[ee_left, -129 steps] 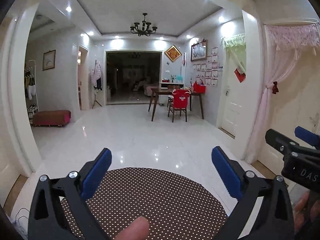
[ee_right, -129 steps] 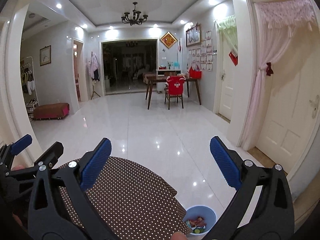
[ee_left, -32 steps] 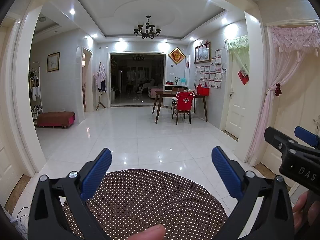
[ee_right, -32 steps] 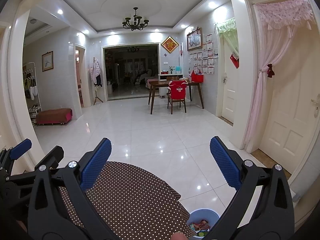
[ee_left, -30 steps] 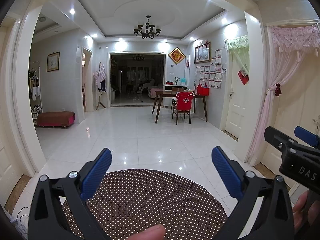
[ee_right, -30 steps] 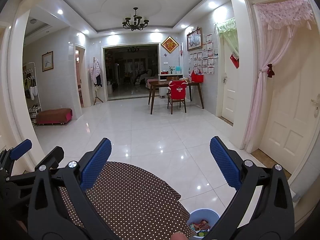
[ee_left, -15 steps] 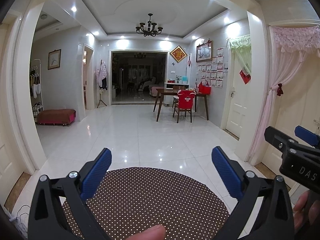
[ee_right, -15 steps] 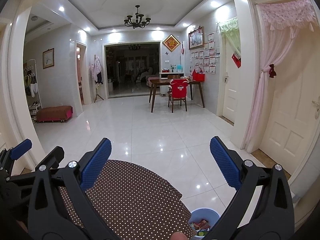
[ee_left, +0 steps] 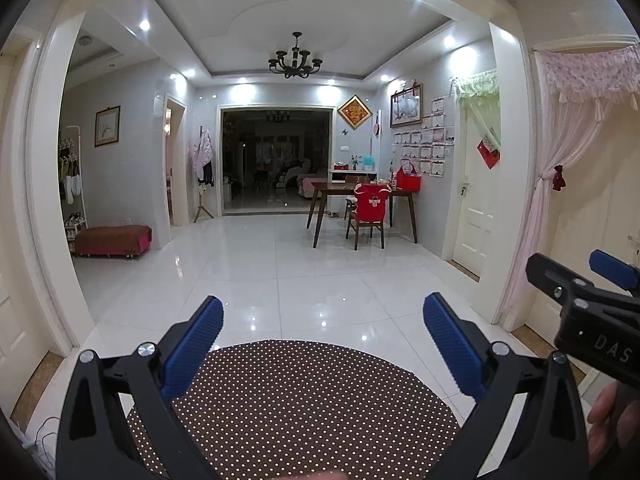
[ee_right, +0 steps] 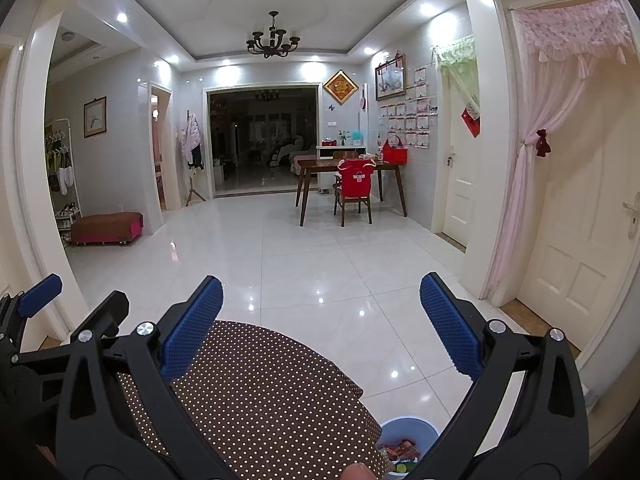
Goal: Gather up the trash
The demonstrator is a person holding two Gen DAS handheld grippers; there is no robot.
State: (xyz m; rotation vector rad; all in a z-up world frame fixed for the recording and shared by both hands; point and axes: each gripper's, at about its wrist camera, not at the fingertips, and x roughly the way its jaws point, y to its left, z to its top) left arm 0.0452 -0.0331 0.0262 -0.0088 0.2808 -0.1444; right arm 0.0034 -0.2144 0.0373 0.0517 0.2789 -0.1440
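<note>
A: Nearest first: where does the trash lie from the jaws?

B: Low and to the right. In the right wrist view a blue bin [ee_right: 408, 432] sits on the floor just beside the edge of the polka-dot table [ee_right: 260, 392], under the right gripper [ee_right: 320, 312]. Wrappers [ee_right: 400, 450] already lie inside it. Too jumbled to count.

A: And on the table itself?

B: No loose trash shows on the part of the cloth in view. The near edge is hidden behind the gripper frames, so I cannot rule anything out there.

A: Which arm is nearer the bin?

B: The right one, I judge. The left gripper [ee_left: 322, 330] hangs over the middle of the table, and its view does not show the bin at all.

A: The jaws?

B: Both pairs are spread wide and hold nothing. Both grippers point level across the room, not down at anything.

A: Count what is there.

B: One bin, one round table, two grippers. Farther off: a shiny tiled floor [ee_left: 280, 264] with no litter that I can make out, then one dining table [ee_left: 332, 190] with one chair [ee_left: 366, 216] draped in red.

A: So the next move?

B: Probably finding a piece to pick up; none is in reach of view yet.
</note>
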